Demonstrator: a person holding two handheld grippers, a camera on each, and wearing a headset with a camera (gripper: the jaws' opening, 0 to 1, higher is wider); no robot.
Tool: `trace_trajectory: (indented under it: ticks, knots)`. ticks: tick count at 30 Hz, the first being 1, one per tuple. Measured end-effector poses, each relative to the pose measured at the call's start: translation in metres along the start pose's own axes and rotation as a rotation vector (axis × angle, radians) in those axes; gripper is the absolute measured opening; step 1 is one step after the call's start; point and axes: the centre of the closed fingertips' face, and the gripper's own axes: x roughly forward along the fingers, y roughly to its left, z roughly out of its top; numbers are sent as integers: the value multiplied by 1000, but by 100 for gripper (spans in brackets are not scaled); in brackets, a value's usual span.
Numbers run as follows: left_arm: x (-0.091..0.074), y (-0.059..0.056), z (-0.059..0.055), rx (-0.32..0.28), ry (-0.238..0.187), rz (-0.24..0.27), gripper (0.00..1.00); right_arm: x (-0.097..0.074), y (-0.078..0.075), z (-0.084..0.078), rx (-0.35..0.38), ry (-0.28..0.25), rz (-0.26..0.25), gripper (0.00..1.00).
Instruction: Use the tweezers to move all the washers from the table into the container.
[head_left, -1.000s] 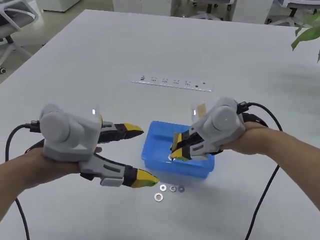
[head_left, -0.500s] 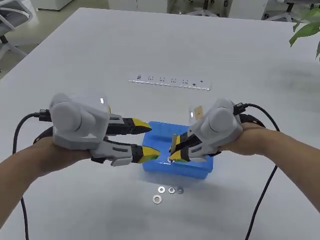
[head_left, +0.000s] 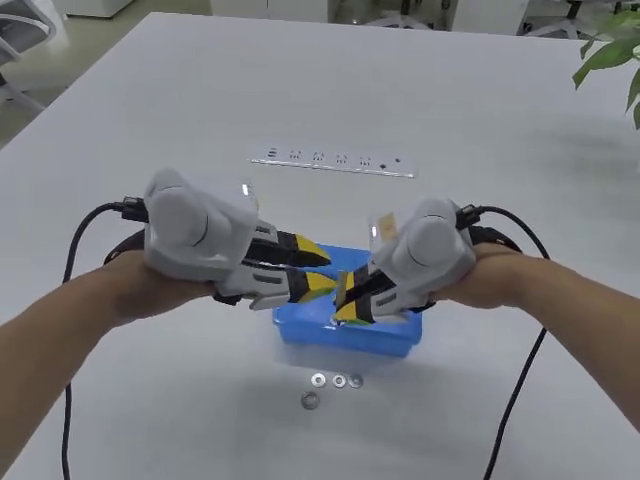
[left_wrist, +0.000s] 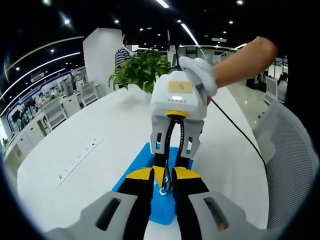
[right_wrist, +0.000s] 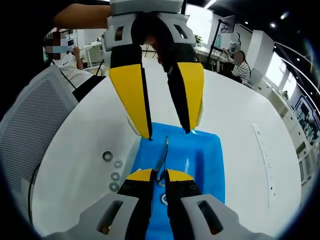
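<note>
Facing each other over the blue container (head_left: 345, 338), the two grippers nearly meet tip to tip. The right gripper (right_wrist: 160, 176) has its jaws pinched together on the thin metal tweezers (right_wrist: 164, 152), which point forward above the container's floor. The left gripper (right_wrist: 168, 133) has its jaws parted, one yellow tip on each side of the tweezers' far end; I cannot tell whether they touch it. Four washers (head_left: 338, 381) lie on the white counter (head_left: 200, 100) just beside the container's near wall, three in a row and one a little apart. A small ring shows low in the container under the right gripper's jaws, too unclear to name. A power strip (head_left: 330, 162) lies farther back.
</note>
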Motion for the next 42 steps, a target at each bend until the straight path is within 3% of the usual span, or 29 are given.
trace_trajectory:
  ticks: [18, 35, 42]
  knots:
    - [13, -4, 2, 52, 15, -53, 7, -1, -1, -2, -1, 0, -7, 10]
    - [11, -8, 3, 47, 24, -52, 5, -2, -1, -1, -15, 7, -15, 12]
    - [10, -8, 4, 44, 28, -50, 5, -7, -4, 3, 6, -13, -35, 14]
